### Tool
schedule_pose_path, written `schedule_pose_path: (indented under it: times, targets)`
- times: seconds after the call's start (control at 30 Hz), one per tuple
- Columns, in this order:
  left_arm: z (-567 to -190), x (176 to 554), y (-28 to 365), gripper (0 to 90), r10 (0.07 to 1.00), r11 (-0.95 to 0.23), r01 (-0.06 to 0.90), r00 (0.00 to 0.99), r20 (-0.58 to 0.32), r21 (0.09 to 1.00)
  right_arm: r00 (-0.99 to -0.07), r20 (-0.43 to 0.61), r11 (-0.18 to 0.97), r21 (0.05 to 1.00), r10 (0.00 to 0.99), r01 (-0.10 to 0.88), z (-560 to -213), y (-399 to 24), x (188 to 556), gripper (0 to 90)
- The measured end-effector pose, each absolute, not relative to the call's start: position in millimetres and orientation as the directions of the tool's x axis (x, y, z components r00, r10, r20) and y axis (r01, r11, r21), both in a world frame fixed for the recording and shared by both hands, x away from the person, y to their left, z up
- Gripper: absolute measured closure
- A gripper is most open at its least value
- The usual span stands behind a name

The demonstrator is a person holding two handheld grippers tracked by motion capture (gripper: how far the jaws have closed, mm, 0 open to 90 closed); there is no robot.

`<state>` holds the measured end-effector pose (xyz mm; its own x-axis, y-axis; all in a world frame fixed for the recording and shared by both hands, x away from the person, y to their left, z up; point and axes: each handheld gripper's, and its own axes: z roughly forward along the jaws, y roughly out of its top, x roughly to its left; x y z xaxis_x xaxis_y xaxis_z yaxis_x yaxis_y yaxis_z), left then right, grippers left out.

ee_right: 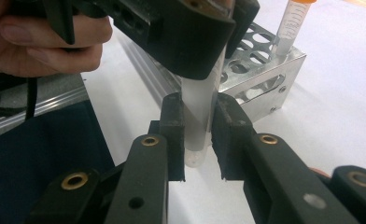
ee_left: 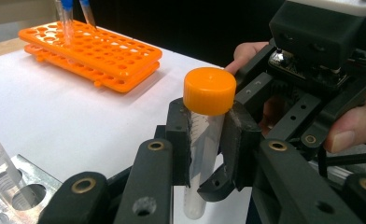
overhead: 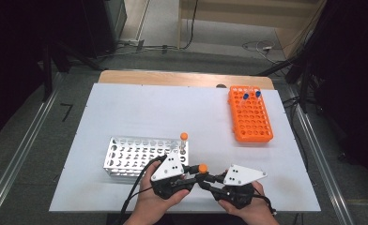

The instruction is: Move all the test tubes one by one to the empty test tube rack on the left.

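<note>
Orange cap on top, the clear tube [ee_left: 202, 140] stands upright between both tools, near the front edge of the white table [overhead: 140, 108]. The left gripper [ee_left: 204, 135] pinches it just under the cap. The right gripper [ee_right: 197, 135] pinches it lower down, close to its bottom end. A metal rack [overhead: 140, 157] sits just beside them, holding what looks like another orange-capped tube.

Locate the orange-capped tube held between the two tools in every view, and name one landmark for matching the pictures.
High view: the orange-capped tube sits low at centre, between the left tool and the right tool.
Left gripper view: centre, upright, cap on top, gripped just below the cap.
Right gripper view: centre, its clear lower end gripped between the pads.
Shared landmark: the metal tube rack beside it.
</note>
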<state>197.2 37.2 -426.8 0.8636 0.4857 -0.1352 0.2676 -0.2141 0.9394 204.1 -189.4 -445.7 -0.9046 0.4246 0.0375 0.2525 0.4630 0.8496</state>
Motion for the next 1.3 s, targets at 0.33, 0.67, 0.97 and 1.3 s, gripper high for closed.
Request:
schedule_pose_path:
  times: [0.33,0.67,0.97,1.3]
  targets:
    - [-422.5,201.1,49.5,74.9,0.512,-0.185,0.274,0.847,-0.145,0.944,-0.912,0.092,0.421,0.866,0.399,0.271,-446.2,-200.0,211.6,43.6]
    - [-416.6,205.2,66.8,74.9,0.548,-0.166,0.274,0.824,-0.143,0.947,-0.867,0.184,0.346,0.863,0.462,0.368,-446.7,-223.7,226.6,7.4]
    - [-409.1,208.6,86.2,74.9,0.591,-0.138,0.267,0.795,-0.137,0.954,-0.845,0.173,0.339,0.861,0.507,0.380,-449.3,-246.2,235.5,5.3]
    - [-402.4,215.2,108.9,74.9,0.637,-0.109,0.257,0.759,-0.131,0.960,-0.822,0.172,0.328,0.857,0.544,0.396,-454.2,-267.4,236.1,5.3]
